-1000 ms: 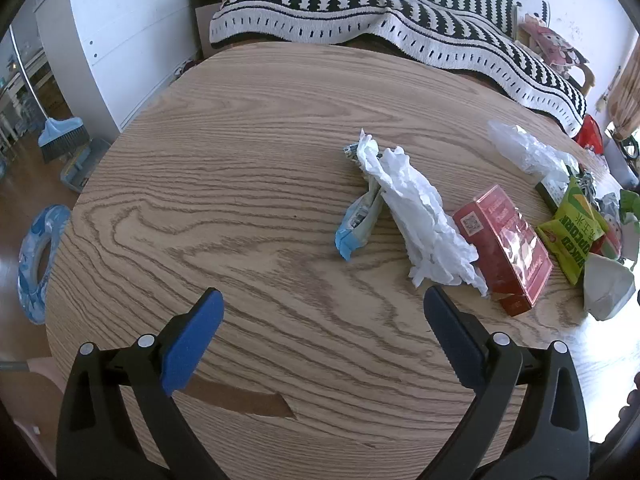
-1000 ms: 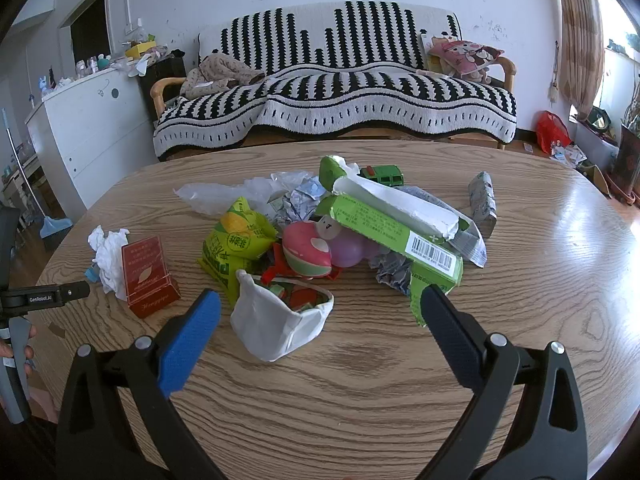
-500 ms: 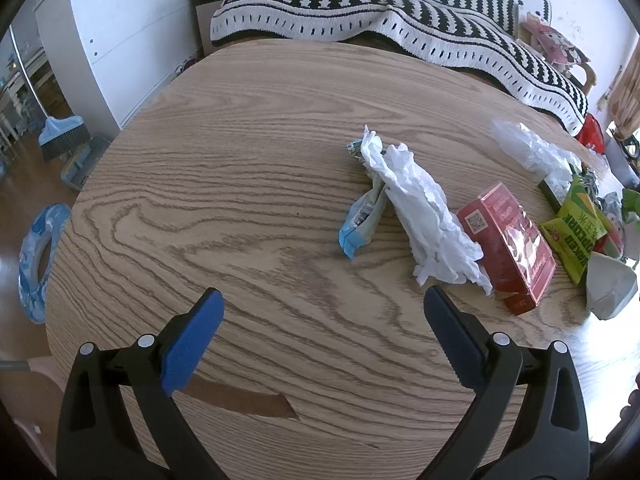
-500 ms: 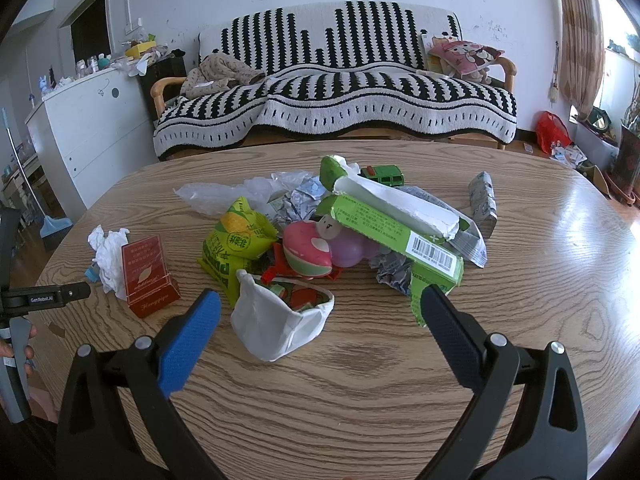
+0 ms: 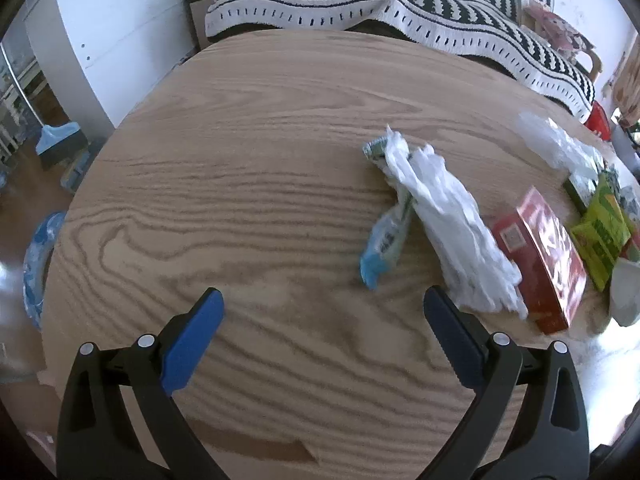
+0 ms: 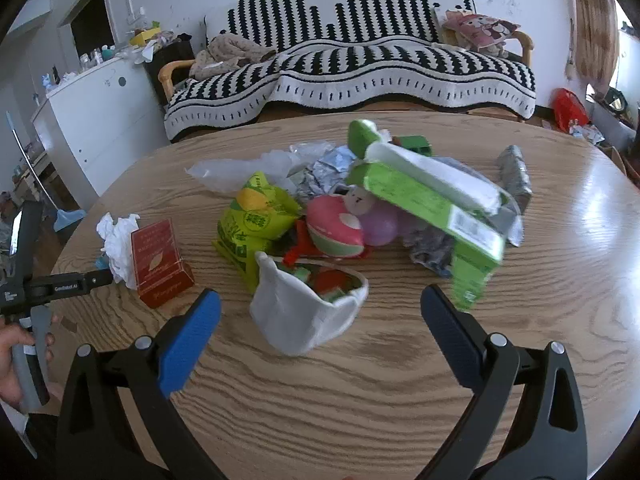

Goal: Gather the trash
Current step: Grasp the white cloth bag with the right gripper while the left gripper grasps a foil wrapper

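Left wrist view: my left hand-held gripper (image 5: 322, 306) gapes wide, empty, approaching the crumpled tissue (image 5: 448, 216) on the tabletop (image 5: 240, 160). Right hand-held gripper (image 6: 320, 304) hovers equally wide, empty; next, close in.

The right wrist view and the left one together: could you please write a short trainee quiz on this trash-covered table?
1. True or false: the left claw is shut on the crumpled white tissue.
2. Which lies right beside the tissue: A) red box B) long green carton C) grey foil packet?
3. Fill in: the white paper cup in front of the right claw lies on its ____.

Key: 1 false; 2 A; 3 side.
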`<state>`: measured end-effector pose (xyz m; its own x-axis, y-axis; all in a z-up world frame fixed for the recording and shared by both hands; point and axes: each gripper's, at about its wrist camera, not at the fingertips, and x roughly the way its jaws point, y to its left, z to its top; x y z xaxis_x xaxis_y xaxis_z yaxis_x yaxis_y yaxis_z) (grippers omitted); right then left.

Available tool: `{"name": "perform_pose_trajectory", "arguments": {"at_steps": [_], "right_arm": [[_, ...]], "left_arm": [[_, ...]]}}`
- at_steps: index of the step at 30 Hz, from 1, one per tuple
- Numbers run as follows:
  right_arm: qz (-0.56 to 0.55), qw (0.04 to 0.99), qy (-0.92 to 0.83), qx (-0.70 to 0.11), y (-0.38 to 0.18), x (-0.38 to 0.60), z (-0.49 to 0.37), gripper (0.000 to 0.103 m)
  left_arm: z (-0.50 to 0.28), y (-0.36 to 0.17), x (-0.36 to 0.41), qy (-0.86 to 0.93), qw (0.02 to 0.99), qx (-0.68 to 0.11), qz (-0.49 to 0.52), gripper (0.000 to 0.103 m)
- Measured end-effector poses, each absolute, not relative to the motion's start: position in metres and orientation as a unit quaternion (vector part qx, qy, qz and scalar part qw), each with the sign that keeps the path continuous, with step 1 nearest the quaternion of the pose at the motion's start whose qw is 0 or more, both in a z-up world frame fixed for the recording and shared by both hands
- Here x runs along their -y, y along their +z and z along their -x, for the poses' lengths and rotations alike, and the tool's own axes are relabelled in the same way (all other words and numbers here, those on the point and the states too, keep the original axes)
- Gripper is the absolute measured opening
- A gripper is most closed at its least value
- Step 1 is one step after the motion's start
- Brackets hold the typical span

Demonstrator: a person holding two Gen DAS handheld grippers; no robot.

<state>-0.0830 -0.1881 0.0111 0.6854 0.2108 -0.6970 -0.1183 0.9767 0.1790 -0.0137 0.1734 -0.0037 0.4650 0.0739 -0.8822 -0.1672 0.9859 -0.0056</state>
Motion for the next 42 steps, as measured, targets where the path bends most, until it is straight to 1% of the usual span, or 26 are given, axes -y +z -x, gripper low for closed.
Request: {"name": "perform_pose_trajectory", "arguments": {"at_steps": [4, 5, 8, 9, 10, 11, 12, 13, 14, 15, 17, 20, 23, 25, 29, 34, 39, 42], "right_arm": [[-0.072, 0.910, 0.092, -0.398, 0.007, 0.186, 0.074, 0.097], [-0.077, 0.908, 0.093, -0.401, 0.005, 0.186, 0.072, 0.094], [-0.083, 0.904, 0.098, -0.409, 0.001, 0.187, 0.066, 0.064], [-0.086, 0.904, 0.099, -0.408, 0.001, 0.188, 0.065, 0.062], [-0.088, 0.904, 0.103, -0.407, 0.002, 0.189, 0.067, 0.061], [-0.093, 0.903, 0.105, -0.407, 0.002, 0.190, 0.067, 0.058], [-0.099, 0.901, 0.110, -0.408, 0.002, 0.191, 0.067, 0.057], [-0.104, 0.900, 0.114, -0.408, 0.003, 0.193, 0.067, 0.057], [-0.106, 0.901, 0.116, -0.405, 0.005, 0.193, 0.069, 0.055], [-0.106, 0.901, 0.119, -0.403, 0.006, 0.194, 0.070, 0.054], [-0.103, 0.903, 0.122, -0.399, 0.009, 0.193, 0.073, 0.054], [-0.102, 0.907, 0.132, -0.387, 0.016, 0.191, 0.078, 0.054], [-0.102, 0.910, 0.142, -0.375, 0.023, 0.188, 0.083, 0.054], [-0.101, 0.915, 0.143, -0.364, 0.028, 0.187, 0.086, 0.054], [-0.123, 0.911, 0.144, -0.366, 0.027, 0.192, 0.084, 0.054], [-0.126, 0.913, 0.139, -0.362, 0.027, 0.193, 0.086, 0.054], [-0.133, 0.918, 0.152, -0.342, 0.046, 0.194, 0.101, 0.054], [-0.151, 0.915, 0.191, -0.320, 0.067, 0.201, 0.116, 0.054]], "left_arm": [[0.003, -0.004, -0.175, 0.070, 0.856, -0.511, 0.025, 0.097], [0.003, -0.005, -0.175, 0.067, 0.858, -0.508, 0.024, 0.097], [0.000, -0.004, -0.175, 0.062, 0.866, -0.496, 0.021, 0.097], [-0.002, -0.004, -0.174, 0.057, 0.869, -0.492, 0.018, 0.097], [-0.004, -0.003, -0.172, 0.050, 0.871, -0.488, 0.013, 0.094], [-0.004, 0.000, -0.169, 0.038, 0.882, -0.470, 0.004, 0.074], [-0.005, 0.003, -0.167, 0.032, 0.887, -0.461, -0.003, 0.034], [-0.007, 0.005, -0.165, 0.030, 0.887, -0.461, -0.006, 0.015], [-0.008, 0.006, -0.165, 0.027, 0.886, -0.462, 0.001, 0.003], [-0.008, 0.006, -0.165, 0.020, 0.886, -0.462, 0.018, 0.000], [-0.007, 0.009, -0.166, 0.015, 0.886, -0.461, 0.038, 0.000], [-0.002, 0.017, -0.163, 0.025, 0.896, -0.443, 0.027, 0.000], [0.008, 0.030, -0.169, 0.018, 0.900, -0.430, 0.065, 0.000], [0.020, 0.039, -0.171, 0.020, 0.905, -0.418, 0.072, 0.000], [0.042, 0.052, -0.168, 0.043, 0.913, -0.401, 0.058, 0.000], [0.058, 0.050, -0.157, 0.037, 0.908, -0.414, 0.051, 0.000], [0.075, 0.074, -0.119, 0.004, 0.919, -0.393, 0.020, 0.000], [0.084, 0.087, -0.096, -0.014, 0.924, -0.383, 0.012, 0.000]]}}
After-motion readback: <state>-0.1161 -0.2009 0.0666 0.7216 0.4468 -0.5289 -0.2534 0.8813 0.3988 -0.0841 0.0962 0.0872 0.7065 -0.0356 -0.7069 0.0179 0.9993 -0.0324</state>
